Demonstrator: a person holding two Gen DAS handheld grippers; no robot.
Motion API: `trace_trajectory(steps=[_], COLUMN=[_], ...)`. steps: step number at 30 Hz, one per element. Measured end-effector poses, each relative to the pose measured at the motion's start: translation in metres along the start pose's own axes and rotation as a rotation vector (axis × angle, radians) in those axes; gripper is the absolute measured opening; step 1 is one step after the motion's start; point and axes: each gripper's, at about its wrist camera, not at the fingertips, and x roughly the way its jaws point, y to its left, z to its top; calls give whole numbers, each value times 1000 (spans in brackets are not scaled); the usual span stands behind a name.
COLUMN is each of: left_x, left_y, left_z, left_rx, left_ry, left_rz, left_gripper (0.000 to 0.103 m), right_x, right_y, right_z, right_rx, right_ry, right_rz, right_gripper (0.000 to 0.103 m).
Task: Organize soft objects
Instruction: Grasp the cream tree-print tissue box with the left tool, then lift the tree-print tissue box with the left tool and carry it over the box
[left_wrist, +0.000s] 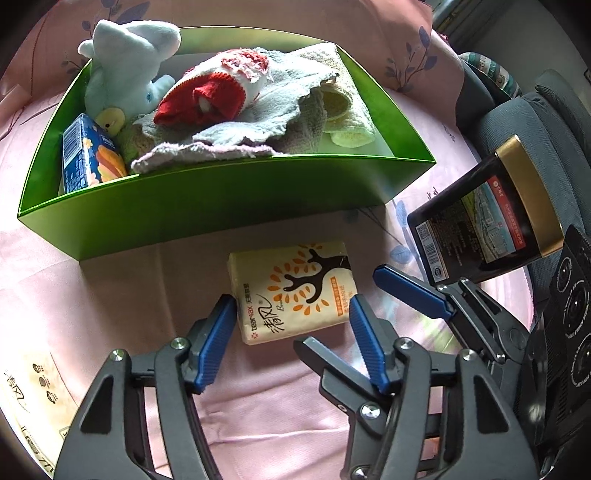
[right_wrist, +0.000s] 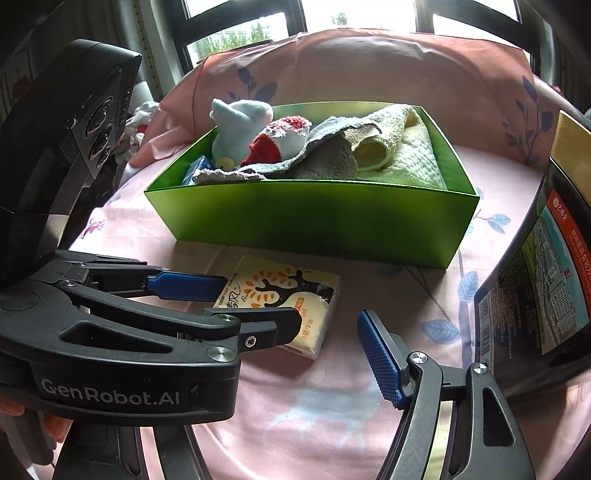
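Green box (left_wrist: 229, 206) sits on the pink bedsheet (left_wrist: 74, 295); I'm using it as my landmark. Inside: pale blue plush (left_wrist: 125, 62) at the far-left corner, a small yellow toy (left_wrist: 110, 120) below it, a blue carton (left_wrist: 83, 155) upright against the left wall, a red-and-white knit piece (left_wrist: 210, 92) on top of grey cloths (left_wrist: 258, 122), and a cream towel (left_wrist: 351, 125) along the right wall. Box is near full; the plush sticks up above the rim.

Tissue pack (left_wrist: 295, 288), cream with a tree print, lies flat on the sheet just in front of the box's near wall, not touching it.

Left gripper (left_wrist: 291, 314) straddles the pack's near end: left pad at its corner, right pad at its right edge. I can't tell if either pad is touching yet. Jaws parted, nothing grasped.

Right gripper (left_wrist: 384, 273): jaws released, empty, off to the right of the pack. In its own view only the right finger shows; the left gripper body blocks the other and covers the pack's near-left part.

Dark gold-capped box (left_wrist: 491, 221) stands right of the green box, cut off by the frame edge. Free sheet between the two boxes and on my side of the pack.
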Motion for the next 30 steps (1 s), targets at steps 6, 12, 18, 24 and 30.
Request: trace_trajectory(steps=[6, 12, 18, 24, 30], left_x=[4, 5, 5, 2, -3], left_y=[-2, -3, -3, -5, -3], left_z=[-1, -1, -2, -3, -10], left_rx=[8, 14, 15, 19, 18], left_ry=[17, 15, 14, -1, -16], left_rz=[-13, -4, 7, 12, 19], left_gripper=[54, 51, 51, 52, 52], right_x=[7, 11, 11, 7, 4], right_y=[0, -2, 0, -2, 6], right_z=[0, -1, -2, -4, -8], right_rx=[6, 10, -4, 8, -15], right_ry=[23, 32, 26, 25, 14], right_rz=[21, 16, 0, 14, 4], right_gripper=[64, 61, 59, 55, 52])
